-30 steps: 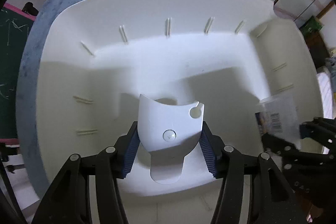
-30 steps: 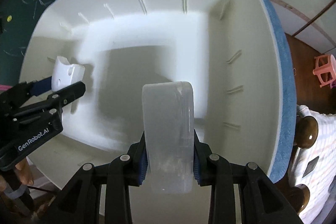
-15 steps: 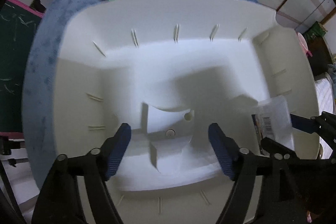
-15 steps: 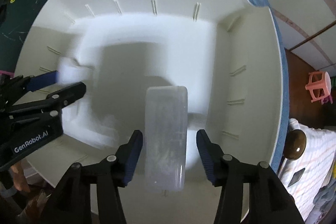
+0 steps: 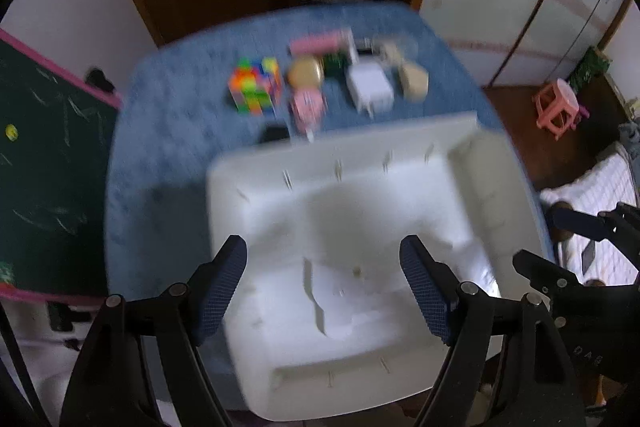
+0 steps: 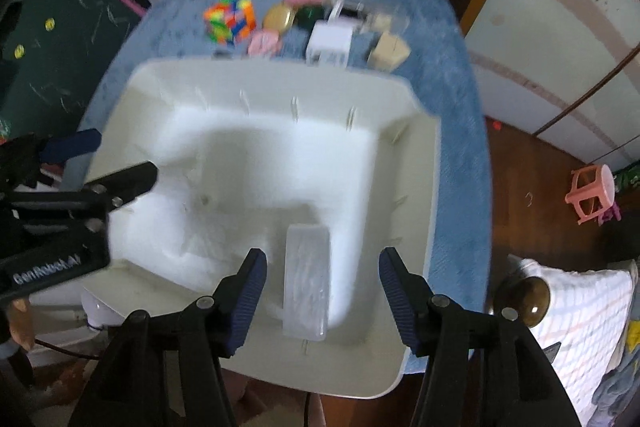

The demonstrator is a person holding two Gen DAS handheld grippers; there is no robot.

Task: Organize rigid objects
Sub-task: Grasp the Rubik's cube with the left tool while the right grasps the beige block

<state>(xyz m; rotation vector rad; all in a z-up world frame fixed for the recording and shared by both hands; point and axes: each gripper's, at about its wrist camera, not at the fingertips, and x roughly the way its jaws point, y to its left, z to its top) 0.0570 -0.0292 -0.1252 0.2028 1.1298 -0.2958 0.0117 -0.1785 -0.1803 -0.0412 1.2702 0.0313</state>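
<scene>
Both my grippers have let go and lifted since a second ago: the clear rectangular plastic case (image 6: 306, 281) and the white curved plastic piece (image 5: 332, 303) now lie loose on the floor of the big white plastic bin (image 6: 416, 187).

Risk, as I judge it: the colourful puzzle cube (image 5: 256, 89), white charger block (image 5: 370, 89) and other small things crowd just behind the bin's far rim, so a hurried reach could clip the rim or knock neighbours.

My left gripper (image 5: 324, 283) stands wide, empty. My right gripper (image 6: 320, 297) is opening, its jaws clear of the case below, touching nothing.
</scene>
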